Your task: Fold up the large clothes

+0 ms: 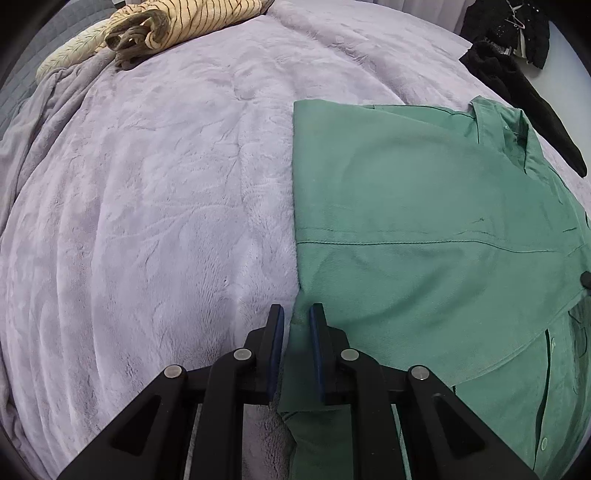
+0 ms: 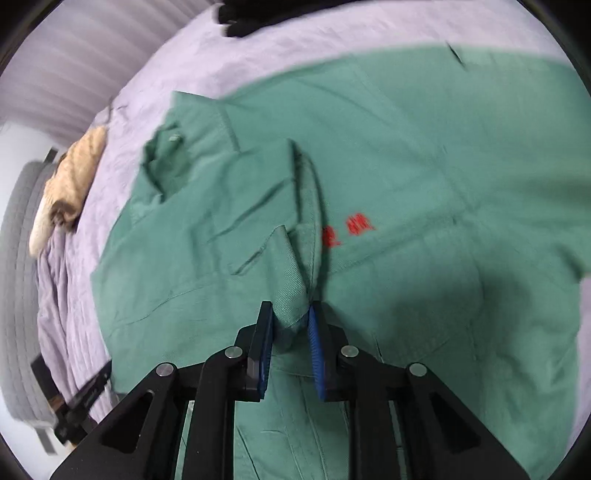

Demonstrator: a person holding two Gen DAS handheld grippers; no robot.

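Note:
A large green work jacket [image 1: 424,206] lies on a lilac fleece blanket [image 1: 147,203], its left side folded in to a straight edge. My left gripper [image 1: 295,314] sits at the near end of that edge, jaws almost together with the green hem between them. In the right wrist view the jacket [image 2: 424,147] shows red lettering [image 2: 349,230] and a collar at the upper left. A ridge of its cloth rises into my right gripper [image 2: 290,314], which is shut on that flap. The picture there is blurred.
A tan striped garment [image 1: 177,22] lies bunched at the blanket's far left. Black clothes [image 1: 517,74] lie at the far right. A grey padded bed edge [image 2: 18,258] runs along the left, and a black tool body [image 2: 81,402] shows by the jacket's lower left corner.

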